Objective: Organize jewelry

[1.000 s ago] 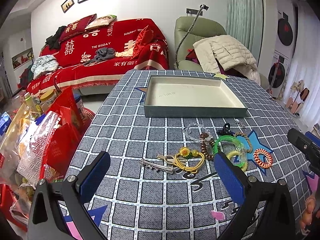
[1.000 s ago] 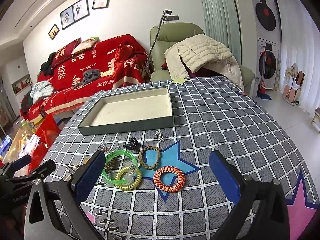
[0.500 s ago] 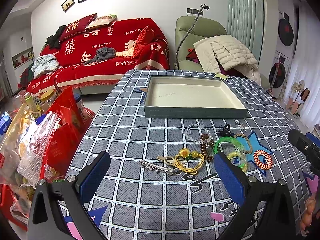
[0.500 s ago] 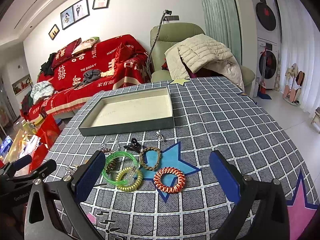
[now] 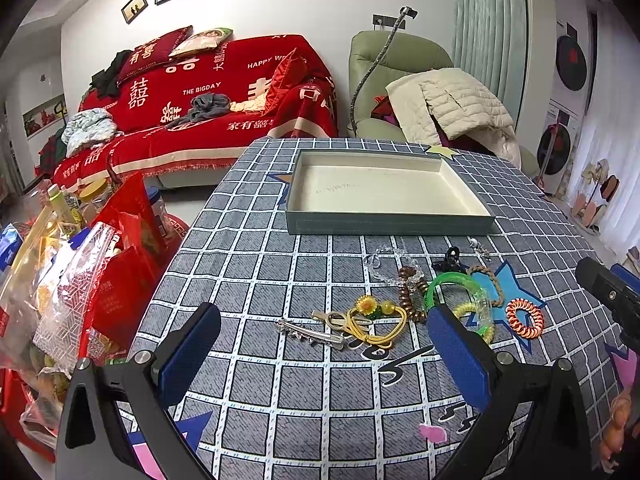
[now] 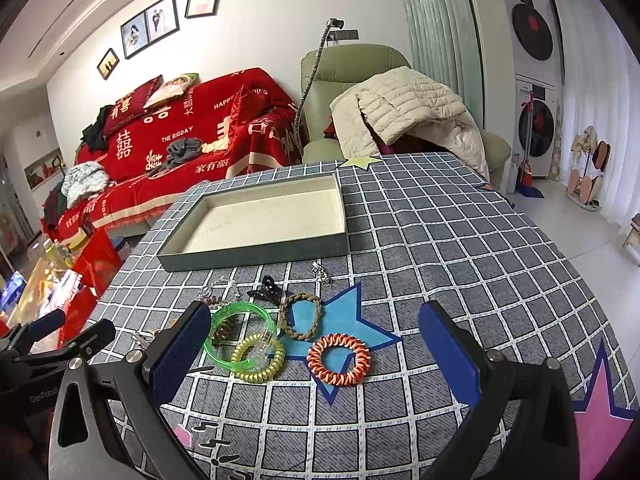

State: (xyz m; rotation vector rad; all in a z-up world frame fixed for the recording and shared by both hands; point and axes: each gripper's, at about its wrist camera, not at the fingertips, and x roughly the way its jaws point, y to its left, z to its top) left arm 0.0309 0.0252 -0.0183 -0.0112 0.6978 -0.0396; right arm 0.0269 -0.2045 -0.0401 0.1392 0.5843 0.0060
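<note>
Hovering low with jaws spread and empty, the right gripper (image 6: 316,356) frames the orange spiral hair tie (image 6: 338,359) lying flat at the frame's centre, nearer to it than the left gripper (image 5: 320,350), equally spread, which frames the silver hair clip (image 5: 310,331), its long axis running left-right, and the yellow flower hair tie (image 5: 374,320). Just left of the orange tie, the yellow coil tie (image 6: 259,357) and green bangle (image 6: 239,330) overlap; the braided bracelet (image 6: 300,315) lies just beyond. Farther up, the empty tray (image 6: 256,254) waits, its near wall facing the pile
</note>
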